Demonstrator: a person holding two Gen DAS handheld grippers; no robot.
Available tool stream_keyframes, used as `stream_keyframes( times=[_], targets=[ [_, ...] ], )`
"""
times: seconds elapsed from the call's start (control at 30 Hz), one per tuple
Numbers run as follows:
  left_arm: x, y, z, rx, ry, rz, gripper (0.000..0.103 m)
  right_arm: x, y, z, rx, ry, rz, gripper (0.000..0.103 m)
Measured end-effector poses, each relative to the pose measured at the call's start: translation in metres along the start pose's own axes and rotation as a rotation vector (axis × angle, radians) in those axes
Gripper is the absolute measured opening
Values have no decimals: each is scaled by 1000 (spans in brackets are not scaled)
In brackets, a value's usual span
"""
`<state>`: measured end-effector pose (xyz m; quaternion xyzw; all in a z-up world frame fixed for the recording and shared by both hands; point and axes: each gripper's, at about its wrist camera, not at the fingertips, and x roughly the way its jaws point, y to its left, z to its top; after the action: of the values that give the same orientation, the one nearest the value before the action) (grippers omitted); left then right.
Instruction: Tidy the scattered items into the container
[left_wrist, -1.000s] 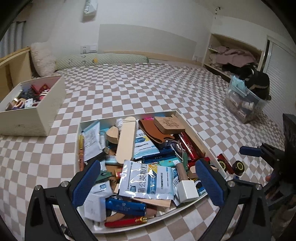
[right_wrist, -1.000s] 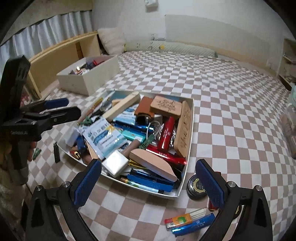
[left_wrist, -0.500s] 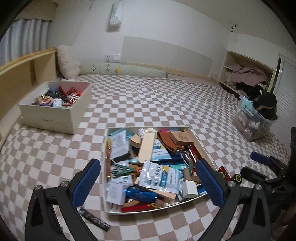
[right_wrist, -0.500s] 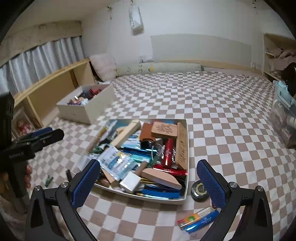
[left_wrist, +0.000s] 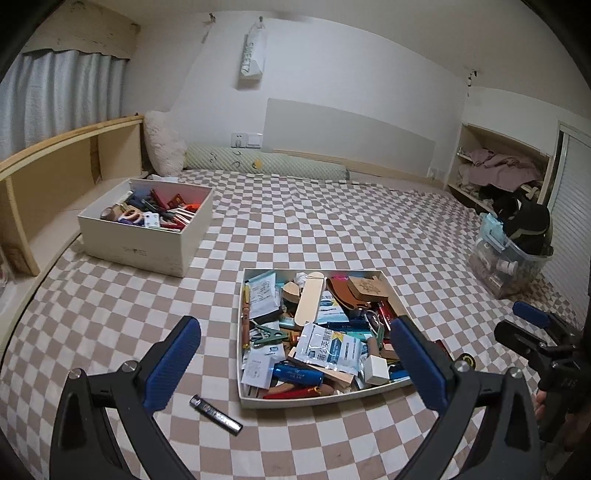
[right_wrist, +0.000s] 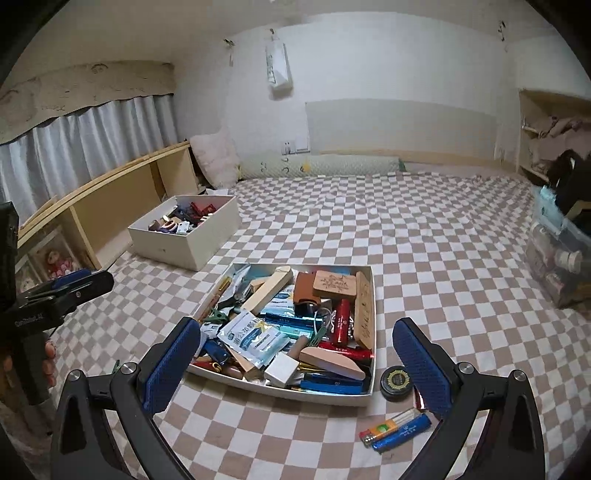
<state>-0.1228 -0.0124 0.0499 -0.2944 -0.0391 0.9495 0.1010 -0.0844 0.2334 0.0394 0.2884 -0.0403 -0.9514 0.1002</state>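
A shallow white tray (left_wrist: 321, 400) heaped with packets, pens, wooden blocks and tubes lies on the checkered bed cover (left_wrist: 332, 221). My left gripper (left_wrist: 294, 328) hangs open above and before it, with nothing between its fingers. A black stick-shaped item (left_wrist: 216, 409) lies loose left of the tray's near corner. In the right wrist view the same tray (right_wrist: 280, 387) sits ahead of my open, empty right gripper (right_wrist: 295, 328). Beside the tray's right corner lie a round black tin (right_wrist: 397, 377), a blue lighter (right_wrist: 400, 432) and an orange one (right_wrist: 384, 426).
A deeper white box (left_wrist: 147, 240) holding several small items stands at the far left, near a wooden shelf (left_wrist: 55, 166). A clear plastic bin (left_wrist: 509, 258) sits at the right edge of the bed. A hand holds the left gripper's handle (right_wrist: 26, 332).
Both grippers have drawn back and upward from the tray, so it looks smaller and more of the room shows. Both stay open and empty.
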Motion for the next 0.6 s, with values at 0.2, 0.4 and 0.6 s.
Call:
stream_keyframes(
  times=[0.2, 0.4, 0.6],
  targets=[
    [-21, -3, -7, 10, -17, 20, 103, -18, 8, -1, -44, -22, -38, 103],
    [-39, -9, -16, 35, -25, 37, 103, -36, 11, -6, -48, -41, -52, 103],
    [-54, -16, -24, 47, -31, 39, 103, -48, 13, -14, -64, -48, -69, 103]
  ],
)
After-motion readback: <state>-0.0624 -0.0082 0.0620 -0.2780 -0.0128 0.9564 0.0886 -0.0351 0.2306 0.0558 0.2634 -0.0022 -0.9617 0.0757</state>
